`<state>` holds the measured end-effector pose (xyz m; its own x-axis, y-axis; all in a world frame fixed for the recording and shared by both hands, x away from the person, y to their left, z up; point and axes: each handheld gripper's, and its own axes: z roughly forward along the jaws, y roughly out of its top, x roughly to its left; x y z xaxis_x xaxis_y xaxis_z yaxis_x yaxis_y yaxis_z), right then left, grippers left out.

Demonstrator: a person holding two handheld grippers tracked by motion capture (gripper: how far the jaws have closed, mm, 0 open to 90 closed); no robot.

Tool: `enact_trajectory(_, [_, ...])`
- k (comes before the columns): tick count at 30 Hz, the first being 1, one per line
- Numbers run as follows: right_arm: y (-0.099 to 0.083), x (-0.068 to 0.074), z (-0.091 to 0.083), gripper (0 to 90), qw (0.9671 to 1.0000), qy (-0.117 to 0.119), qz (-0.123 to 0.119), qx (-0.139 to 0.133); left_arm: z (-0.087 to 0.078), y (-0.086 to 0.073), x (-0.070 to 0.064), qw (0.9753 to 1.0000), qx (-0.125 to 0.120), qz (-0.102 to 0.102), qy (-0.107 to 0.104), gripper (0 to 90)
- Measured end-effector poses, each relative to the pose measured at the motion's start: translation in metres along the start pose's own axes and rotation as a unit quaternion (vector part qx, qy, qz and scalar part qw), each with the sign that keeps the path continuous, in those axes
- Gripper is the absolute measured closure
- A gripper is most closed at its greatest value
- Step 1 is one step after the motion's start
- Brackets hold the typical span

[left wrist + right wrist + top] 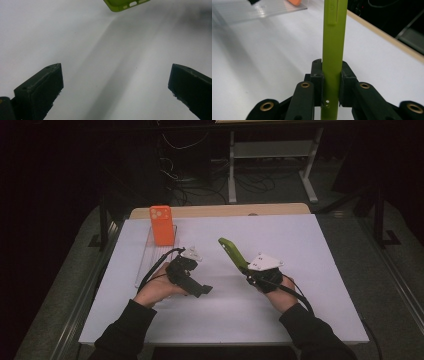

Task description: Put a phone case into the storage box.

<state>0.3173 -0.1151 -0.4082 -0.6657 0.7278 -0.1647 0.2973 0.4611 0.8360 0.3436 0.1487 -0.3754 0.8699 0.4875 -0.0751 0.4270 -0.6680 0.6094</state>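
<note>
A green phone case (231, 253) is held off the white table, tilted up and to the left, with my right gripper (246, 269) shut on its lower end. In the right gripper view the green phone case (333, 47) stands edge-on between the two black jaws of my right gripper (331, 82). My left gripper (202, 290) rests near the table's middle left, open and holding nothing. In the left gripper view its jaws stand wide apart over bare table, my left gripper (116, 85) facing the bottom end of the green phone case (125, 4). An orange phone case (162, 224) stands upright at the back left.
A clear plastic tray (150, 254) lies along the left of the white table (300, 250), with the orange case at its far end. A wooden board edge (280, 209) runs behind the table. Cables and a desk frame sit on the dark floor beyond.
</note>
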Motion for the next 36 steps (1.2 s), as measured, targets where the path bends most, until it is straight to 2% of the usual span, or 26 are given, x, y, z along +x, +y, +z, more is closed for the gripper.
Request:
enact_trajectory(2, [-0.001, -0.006, 0.000, 75.7, 0.9998, 0.009, 0.017, -0.002, 0.000, 0.000, 0.000, 1.0000, -0.002, 0.000, 0.002, 0.0])
enact_trajectory(4, [-0.002, -0.011, 0.000, 75.7, 0.9984, 0.021, 0.052, -0.003, 0.000, 0.000, 0.000, 0.9999, -0.010, -0.007, 0.001, 0.0])
enact_trajectory(6, [-0.003, -0.017, 0.000, 75.7, 0.9944, 0.042, 0.096, -0.014, 0.000, 0.000, 0.001, 0.9999, -0.008, -0.006, 0.002, 0.0])
enact_trajectory(10, [-0.005, -0.023, -0.001, 75.7, 0.9881, 0.055, 0.142, -0.024, -0.001, 0.001, 0.001, 0.9999, -0.011, -0.007, 0.004, 0.0])
enact_trajectory(11, [-0.006, -0.024, -0.002, 75.7, 0.9873, 0.058, 0.146, -0.026, 0.000, 0.001, 0.000, 0.9995, -0.022, -0.022, 0.001, 0.0])
enact_trajectory(12, [-0.006, -0.024, -0.002, 75.7, 0.9868, 0.059, 0.148, -0.028, -0.001, 0.002, 0.002, 0.9997, -0.020, -0.016, 0.002, 0.0])
enact_trajectory(14, [-0.006, -0.024, -0.003, 75.7, 0.9862, 0.059, 0.152, -0.029, -0.002, 0.004, 0.001, 0.9990, -0.035, -0.029, 0.003, 0.0])
enact_trajectory(15, [-0.006, -0.023, -0.003, 75.7, 0.9859, 0.060, 0.154, -0.029, -0.003, 0.005, 0.002, 0.9990, -0.036, -0.027, 0.002, 0.0])
enact_trajectory(17, [-0.005, -0.021, -0.003, 75.7, 0.9848, 0.061, 0.159, -0.033, -0.004, 0.008, 0.001, 0.9976, -0.058, -0.038, 0.003, 0.0])
enact_trajectory(18, [-0.004, -0.020, -0.003, 75.7, 0.9851, 0.061, 0.157, -0.034, -0.005, 0.010, 0.002, 0.9973, -0.064, -0.036, 0.006, 0.0])
enact_trajectory(22, [-0.001, -0.013, -0.002, 75.7, 0.9837, 0.064, 0.164, -0.038, -0.007, 0.016, 0.003, 0.9928, -0.103, -0.061, 0.005, 0.0])
enact_trajectory(24, [0.001, -0.009, 0.000, 75.7, 0.9836, 0.067, 0.162, -0.042, -0.008, 0.019, 0.004, 0.9910, -0.115, -0.069, 0.003, 0.0])
enact_trajectory(32, [0.006, 0.007, 0.004, 75.7, 0.9845, 0.082, 0.147, -0.049, -0.008, 0.030, 0.009, 0.9844, -0.154, -0.084, -0.007, 0.0])
enact_trajectory(33, [0.007, 0.009, 0.004, 75.7, 0.9838, 0.086, 0.149, -0.051, -0.007, 0.032, 0.009, 0.9836, -0.158, -0.087, -0.011, 0.0])
enact_trajectory(35, [0.008, 0.013, 0.005, 75.7, 0.9841, 0.089, 0.145, -0.050, -0.005, 0.035, 0.009, 0.9832, -0.162, -0.083, -0.013, 0.0])
enact_trajectory(36, [0.009, 0.015, 0.005, 75.7, 0.9841, 0.092, 0.143, -0.051, -0.005, 0.036, 0.008, 0.9822, -0.166, -0.086, -0.013, 0.0])
